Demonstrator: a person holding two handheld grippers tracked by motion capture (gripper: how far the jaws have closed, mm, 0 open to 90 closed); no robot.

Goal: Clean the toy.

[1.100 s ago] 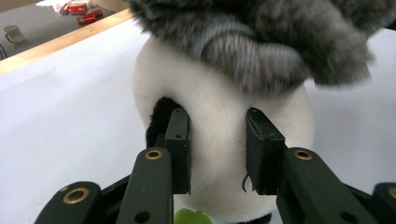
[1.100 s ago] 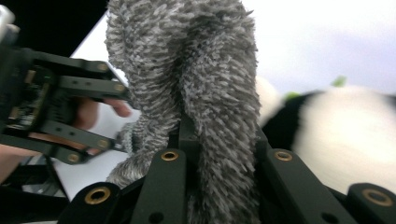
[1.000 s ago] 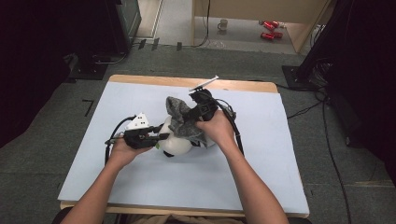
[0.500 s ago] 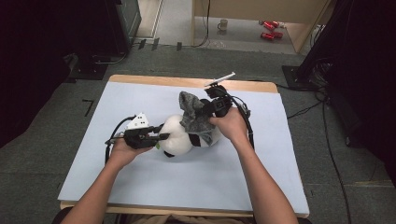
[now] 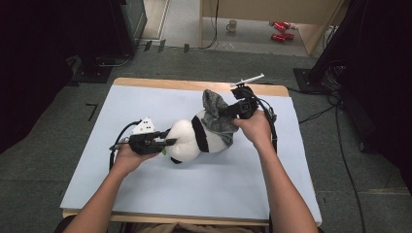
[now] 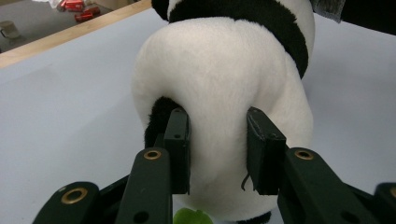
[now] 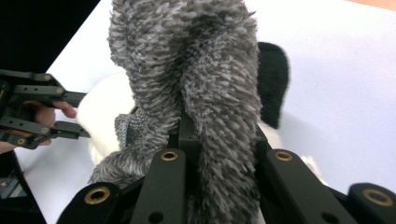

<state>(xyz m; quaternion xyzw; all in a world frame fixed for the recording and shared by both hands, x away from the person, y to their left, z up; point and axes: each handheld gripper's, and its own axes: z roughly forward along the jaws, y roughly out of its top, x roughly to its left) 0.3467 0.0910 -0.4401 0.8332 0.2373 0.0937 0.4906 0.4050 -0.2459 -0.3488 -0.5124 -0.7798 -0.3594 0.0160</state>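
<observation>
Left claw pinching plush panda's white rump, right claw clamped on grey fuzzy cloth covering its head, pale blue table, mug and red cans on floor beyond.

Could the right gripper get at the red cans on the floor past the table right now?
Probably not. The right gripper is clamped on the fuzzy grey cloth covering the black-and-white plush panda, and the red cans lie far beyond the wooden table.
</observation>
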